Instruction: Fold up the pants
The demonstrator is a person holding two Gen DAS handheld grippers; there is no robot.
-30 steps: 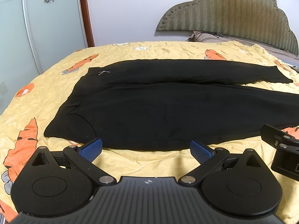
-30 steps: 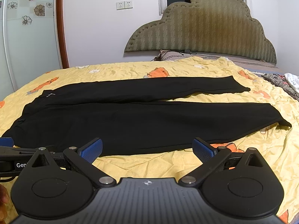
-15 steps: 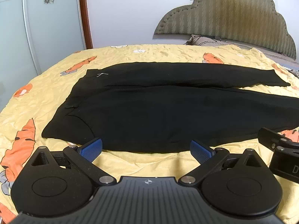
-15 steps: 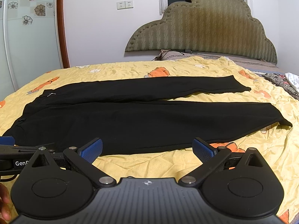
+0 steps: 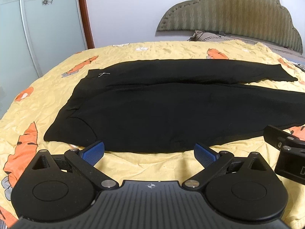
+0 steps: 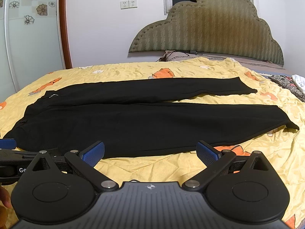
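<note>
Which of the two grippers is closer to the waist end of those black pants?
Left. The left gripper sits open by the pants' waist end; the right gripper, also open, faces mid-leg.

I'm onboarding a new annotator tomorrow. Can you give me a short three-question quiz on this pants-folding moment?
1. True or false: the left gripper is clamped on the black pants.
2. Multiple choice: the pants lie on the yellow bedspread with the waist toward
A. the glass wardrobe door side
B. the padded headboard
C. the striped cloth at the bed's right edge
3. Fill in: the right gripper has its jaws ____, with nothing between them.

Key
1. False. Both blue pads are spread apart, just short of the pants' near edge.
2. A. The legs run rightward and lie apart at the cuffs.
3. Open.
</note>
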